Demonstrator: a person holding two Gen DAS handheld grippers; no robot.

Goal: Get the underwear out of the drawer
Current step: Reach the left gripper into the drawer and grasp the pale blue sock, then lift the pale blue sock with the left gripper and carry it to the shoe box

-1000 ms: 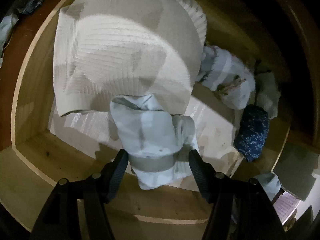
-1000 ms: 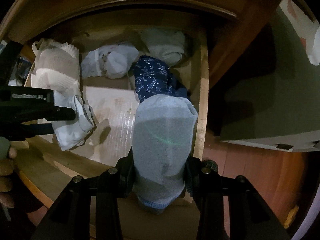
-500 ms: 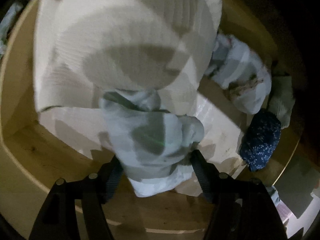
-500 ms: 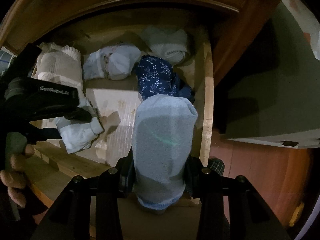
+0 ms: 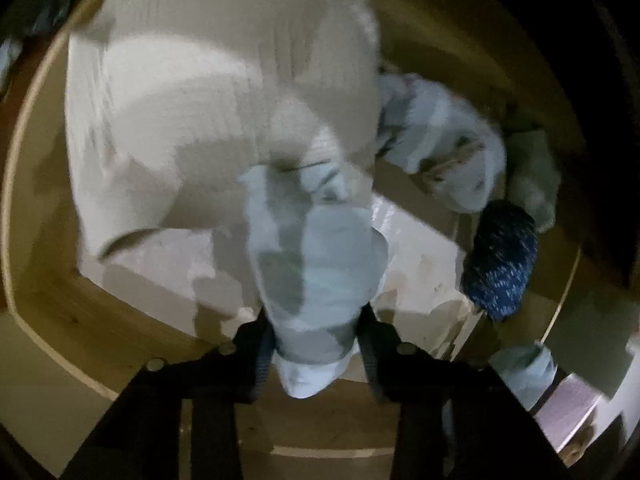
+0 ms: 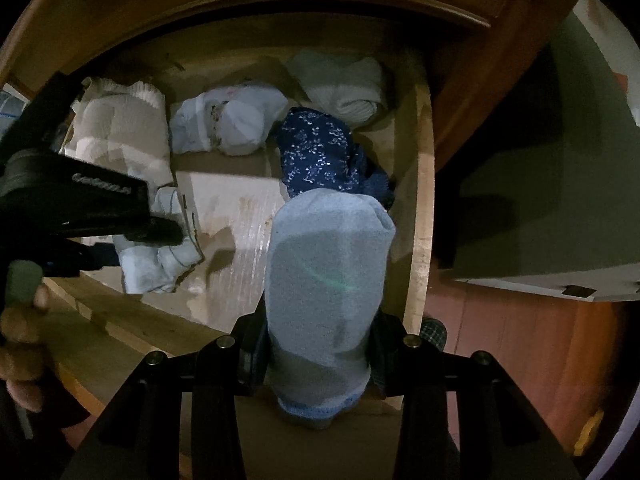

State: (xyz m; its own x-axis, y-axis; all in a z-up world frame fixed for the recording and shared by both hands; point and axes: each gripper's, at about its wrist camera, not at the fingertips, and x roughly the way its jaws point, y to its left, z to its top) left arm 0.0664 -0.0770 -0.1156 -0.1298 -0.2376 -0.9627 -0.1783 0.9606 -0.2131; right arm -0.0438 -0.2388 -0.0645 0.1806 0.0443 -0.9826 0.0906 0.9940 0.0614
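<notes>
An open wooden drawer holds several rolled and folded garments. My left gripper points down into its front left part. Its jaws are closing, and the fingers press both sides of a pale blue and white rolled underwear bundle. The right wrist view shows that gripper over the same bundle. My right gripper is shut on a light blue rolled underwear, held above the drawer's front right corner.
In the drawer lie a cream ribbed folded garment, a pale patterned bundle, a navy floral bundle and a white folded piece. A person's hand holds the left gripper. A pale board stands to the right.
The left gripper's fingers stood apart on either side of the pale bundle and have now come in against it. The right gripper and its light blue roll have kept still.
</notes>
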